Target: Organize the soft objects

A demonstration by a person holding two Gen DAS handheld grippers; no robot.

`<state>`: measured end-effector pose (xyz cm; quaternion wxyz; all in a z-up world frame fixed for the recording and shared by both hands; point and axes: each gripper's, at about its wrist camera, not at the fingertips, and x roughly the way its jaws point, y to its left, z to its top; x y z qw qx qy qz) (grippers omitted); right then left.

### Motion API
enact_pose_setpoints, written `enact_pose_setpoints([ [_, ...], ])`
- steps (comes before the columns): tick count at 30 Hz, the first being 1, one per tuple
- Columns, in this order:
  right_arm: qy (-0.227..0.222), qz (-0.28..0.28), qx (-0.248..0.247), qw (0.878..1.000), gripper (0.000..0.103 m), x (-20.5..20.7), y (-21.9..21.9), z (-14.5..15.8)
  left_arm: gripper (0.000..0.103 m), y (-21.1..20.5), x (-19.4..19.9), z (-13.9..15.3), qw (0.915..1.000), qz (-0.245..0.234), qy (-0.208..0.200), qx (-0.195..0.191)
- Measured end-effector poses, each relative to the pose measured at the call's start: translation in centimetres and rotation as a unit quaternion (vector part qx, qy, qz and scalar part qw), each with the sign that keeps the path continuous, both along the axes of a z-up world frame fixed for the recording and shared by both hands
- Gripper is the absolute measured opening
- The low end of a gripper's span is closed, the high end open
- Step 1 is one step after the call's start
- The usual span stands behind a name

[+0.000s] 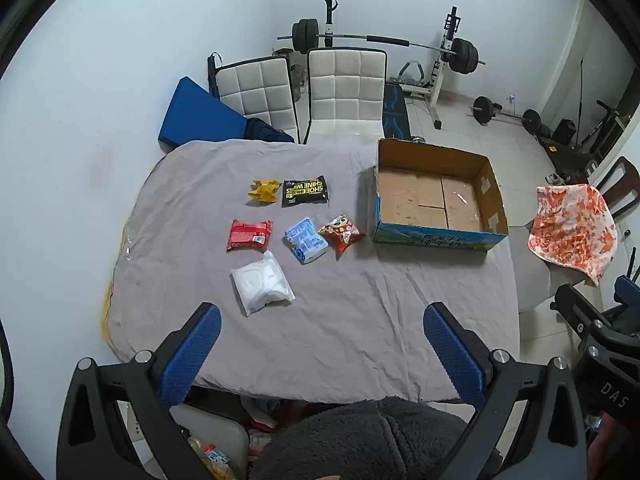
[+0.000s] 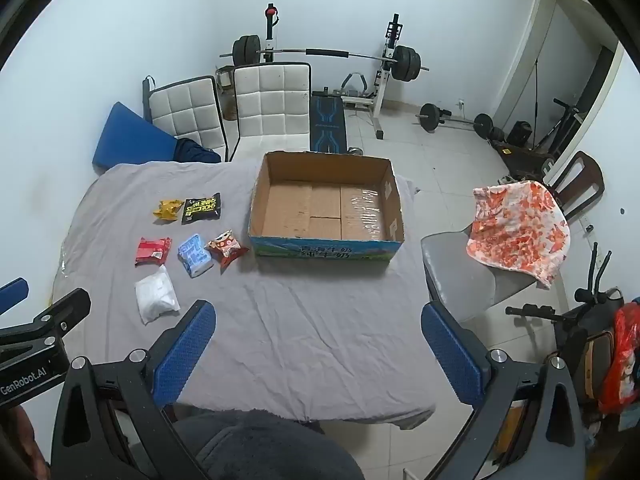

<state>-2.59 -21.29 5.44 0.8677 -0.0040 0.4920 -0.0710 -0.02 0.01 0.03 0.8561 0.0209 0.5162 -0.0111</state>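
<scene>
Grey fleece sleeve (image 1: 360,436) sits right under the cams, then both grippers. Left gripper (image 1: 322,354) w/ blue ribbed pads: spread fully wide, nothing between them, hovering above the near edge of the tabletop. Right gripper (image 2: 318,354): same, wide apart, empty, angled steeply down.

Outward: grey wrinkled cloth covering the tabletop (image 1: 360,300). Soft items all lie on the left half, apart from the box:
- white plastic pouch (image 1: 262,284), nearest to left gripper
- red foil packet (image 1: 249,234)
- light-blue printed pack (image 1: 306,239), touching the orange cartoon snack bag (image 1: 341,234)
- yellow crumpled wrapper (image 1: 264,191), just beside the black shoe-wipes sachet (image 1: 305,191)

Open cardboard box w/ blue printed sides (image 2: 326,248) is empty, on the right half, nearer the right gripper.

Judgement: nothing sorted yet; first pick is due. Suggest left gripper takes the white pouch since it's closest. Come down over its middle, pads across the short side, close gently; the film looks slippery and the contents will squash. Watch for pinching the cloth along w/ it. Lift clear before crossing to the box, release low inside.
</scene>
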Motion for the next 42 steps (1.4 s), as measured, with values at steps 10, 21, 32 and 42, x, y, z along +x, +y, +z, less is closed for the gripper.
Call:
enact_pose_setpoints([
  [10,-0.004,-0.003,0.003,1.0,0.103,-0.1,0.0,0.1,0.103,0.3,0.3,0.2,1.0,0.002,-0.005,0.004],
  [21,-0.011,-0.007,-0.002,1.0,0.103,-0.2,0.3,0.5,0.103,-0.1,0.0,0.7,0.9999,-0.005,-0.013,0.003],
  [32,-0.014,-0.015,0.0,1.0,0.103,0.1,0.0,0.5,0.103,-0.4,0.4,0.5,0.9999,-0.013,-0.011,0.002],
  [42,-0.013,-0.028,0.006,1.0,0.103,0.3,-0.8,0.1,0.103,-1.1,0.8,0.4,0.9997,-0.02,-0.012,0.002],
])
